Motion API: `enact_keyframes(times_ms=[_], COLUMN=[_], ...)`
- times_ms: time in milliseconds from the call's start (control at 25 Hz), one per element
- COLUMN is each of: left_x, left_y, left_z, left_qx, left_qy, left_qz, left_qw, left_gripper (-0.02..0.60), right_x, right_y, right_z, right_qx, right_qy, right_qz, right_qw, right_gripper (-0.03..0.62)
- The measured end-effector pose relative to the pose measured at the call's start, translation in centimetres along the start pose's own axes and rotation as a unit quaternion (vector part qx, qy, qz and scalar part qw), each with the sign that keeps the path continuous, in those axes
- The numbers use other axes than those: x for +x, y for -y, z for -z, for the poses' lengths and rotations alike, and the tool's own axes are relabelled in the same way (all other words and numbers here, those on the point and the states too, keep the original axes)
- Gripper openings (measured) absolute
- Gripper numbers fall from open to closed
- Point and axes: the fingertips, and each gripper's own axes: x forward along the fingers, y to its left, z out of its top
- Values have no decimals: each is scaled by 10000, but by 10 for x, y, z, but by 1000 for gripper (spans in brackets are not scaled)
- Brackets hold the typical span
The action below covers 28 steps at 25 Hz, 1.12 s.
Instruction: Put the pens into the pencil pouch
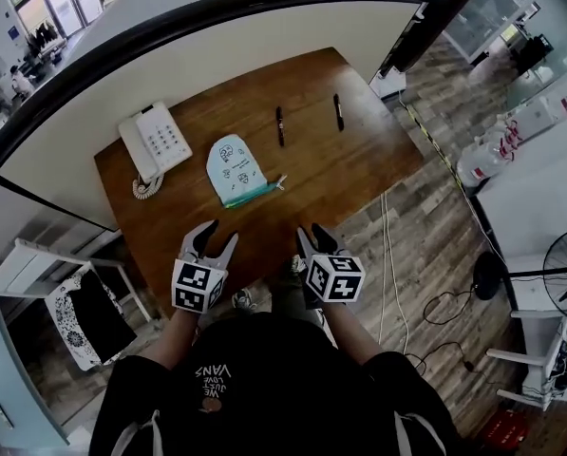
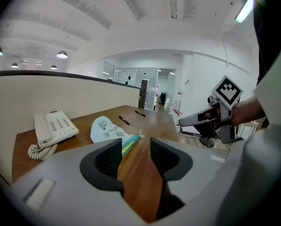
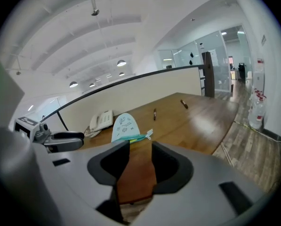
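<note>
Left gripper (image 1: pixel 219 234) and right gripper (image 1: pixel 311 231) hover at the table's (image 1: pixel 359 160) 6 o'clock edge, jaws spread and empty. The pens (image 1: pixel 279 125) lie toward 12 o'clock beyond the soft pencil pouch (image 1: pixel 234 169). They look light, stiff and probably slippery, so pinch mid-barrel.

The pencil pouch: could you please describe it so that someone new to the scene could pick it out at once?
On the brown wooden desk, look between the white telephone at the left and the two dark pens. The pencil pouch lies flat there. It is the only pale blue thing, with a rounded far end, small doodles and a teal zipper edge.
</note>
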Motion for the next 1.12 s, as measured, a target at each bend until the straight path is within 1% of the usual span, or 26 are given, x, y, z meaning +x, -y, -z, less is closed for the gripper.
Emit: enact_keyframes(times_ms=[120, 200, 360, 560, 840, 1000, 1120], left_x=[14, 24, 44, 65, 77, 84, 90], left_y=[-5, -10, -20, -26, -35, -38, -40], left_z=[1, -5, -15, 3, 17, 23, 28], left_qx=[70, 112, 0, -117, -280, -235, -123], left_qy=[-89, -83, -80, -462, -735, -896, -991], left_qz=[-45, -139, -385, -590, -952, -1094, -1194], left_qw=[9999, 9998, 9992, 9971, 9923, 9897, 9878], left_gripper=[173, 173, 173, 173, 173, 173, 173], right_x=[19, 32, 59, 100, 161, 192, 216], right_y=[10, 17, 34, 48, 58, 57, 60], right_z=[-6, -12, -25, -39, -57, -66, -74], right_qx=[-81, -168, -343, -635, -947, -1193, -1401], right_qy=[-101, -184, -401, -725, -975, -1101, -1151], right_qz=[-82, -154, -300, -542, -812, -928, -900], right_qw=[9999, 9996, 9982, 9939, 9874, 9824, 9793], right_gripper=[130, 130, 130, 130, 130, 130, 129])
